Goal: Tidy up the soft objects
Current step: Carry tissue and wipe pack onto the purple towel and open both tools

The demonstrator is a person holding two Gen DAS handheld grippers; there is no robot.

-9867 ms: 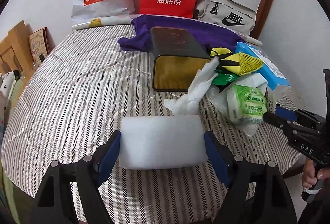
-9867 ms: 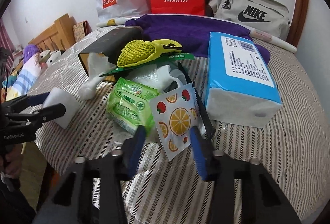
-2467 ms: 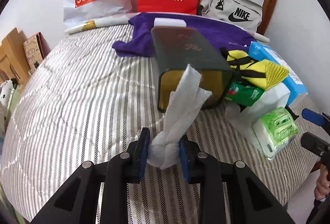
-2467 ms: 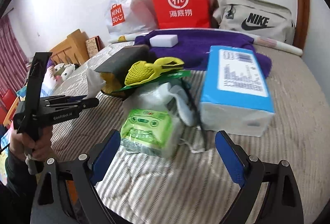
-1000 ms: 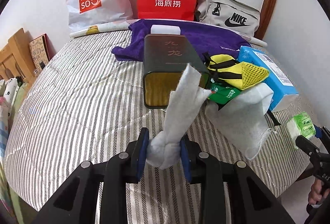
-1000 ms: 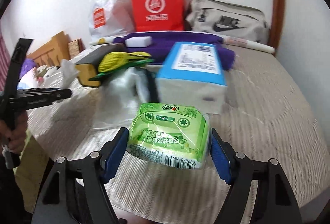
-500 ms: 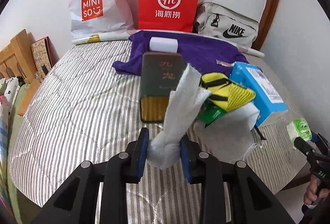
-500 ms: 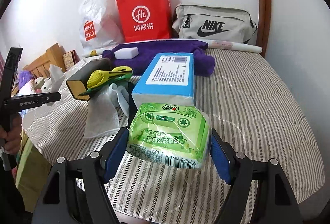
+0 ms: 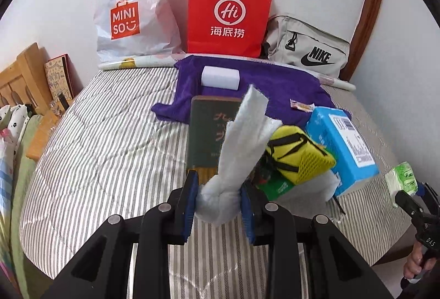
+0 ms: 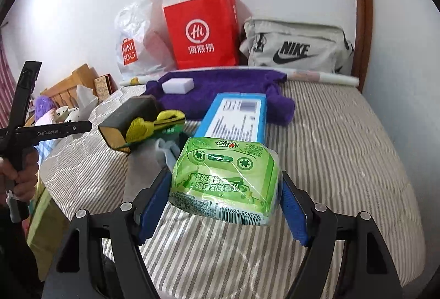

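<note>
My left gripper point(image 9: 218, 204) is shut on a knotted white cloth point(image 9: 239, 150) and holds it above the striped bed point(image 9: 104, 150). My right gripper point(image 10: 224, 204) is shut on a green tissue pack point(image 10: 224, 180), also lifted off the bed. A white sponge point(image 9: 220, 78) lies on a purple towel point(image 9: 264, 90) at the back. On the bed lie a blue tissue box point(image 9: 342, 149), a yellow mesh pouch point(image 9: 299, 158), a dark green box point(image 9: 209, 131) and a white cloth point(image 10: 143, 169). The right gripper with the green pack point(image 9: 403, 178) shows at the left wrist view's right edge.
A red paper bag point(image 9: 229, 15), a white plastic bag point(image 9: 132, 21) and a grey Nike bag point(image 9: 308, 50) stand along the wall. A small candy wrapper point(image 9: 301, 105) lies on the towel. A wooden headboard point(image 9: 19, 79) and soft toys point(image 10: 45, 109) are at the left.
Both grippers have risen with their loads, so the bed and the pile look farther off. The right wrist view now faces the pile and wall squarely. Both grips are unchanged.
</note>
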